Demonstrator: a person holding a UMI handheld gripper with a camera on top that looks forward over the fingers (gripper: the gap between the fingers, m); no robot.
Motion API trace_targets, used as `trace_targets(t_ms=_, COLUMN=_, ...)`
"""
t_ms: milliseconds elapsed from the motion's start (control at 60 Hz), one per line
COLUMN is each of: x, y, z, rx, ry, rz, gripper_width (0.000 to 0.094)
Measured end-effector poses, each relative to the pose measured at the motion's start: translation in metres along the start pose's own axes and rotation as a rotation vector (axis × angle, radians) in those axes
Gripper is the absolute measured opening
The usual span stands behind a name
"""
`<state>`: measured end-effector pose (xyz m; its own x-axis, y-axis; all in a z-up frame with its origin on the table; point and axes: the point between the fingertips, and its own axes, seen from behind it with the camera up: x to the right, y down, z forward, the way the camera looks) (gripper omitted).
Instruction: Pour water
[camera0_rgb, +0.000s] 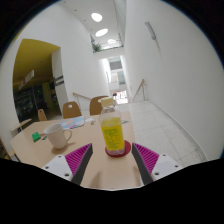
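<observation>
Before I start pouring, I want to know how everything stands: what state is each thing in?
Clear plastic bottle of yellow liquid: upright, mostly full, on a round red coaster just ahead of the fingers.
White ceramic mug: upright on the light wooden table, apart from the bottle.
Gripper: open, holding nothing.
Wooden chairs: unoccupied, beyond the table.

Bottle (112, 128): clear glossy plastic. Mug (57, 135) at nine o'clock: glazed white ceramic. Counter (60, 160): smooth matt wood-look.
</observation>
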<state>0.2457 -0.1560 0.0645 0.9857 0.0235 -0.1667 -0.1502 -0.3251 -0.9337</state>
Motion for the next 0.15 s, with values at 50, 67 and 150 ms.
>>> trace_targets(t_ms=50, x=0.000, y=0.007, z=-0.008, rx=-0.003, ry=-0.021, rz=0.022, gripper_width=0.0859)
trace_targets(t_ms=67, x=0.000, y=0.008, z=-0.009, rx=-0.004, ry=-0.027, rz=0.029, gripper_width=0.0859)
trace_targets(t_ms=150, x=0.009, y=0.023, z=-0.026, rx=-0.007, ry=-0.042, rz=0.045, gripper_width=0.0861)
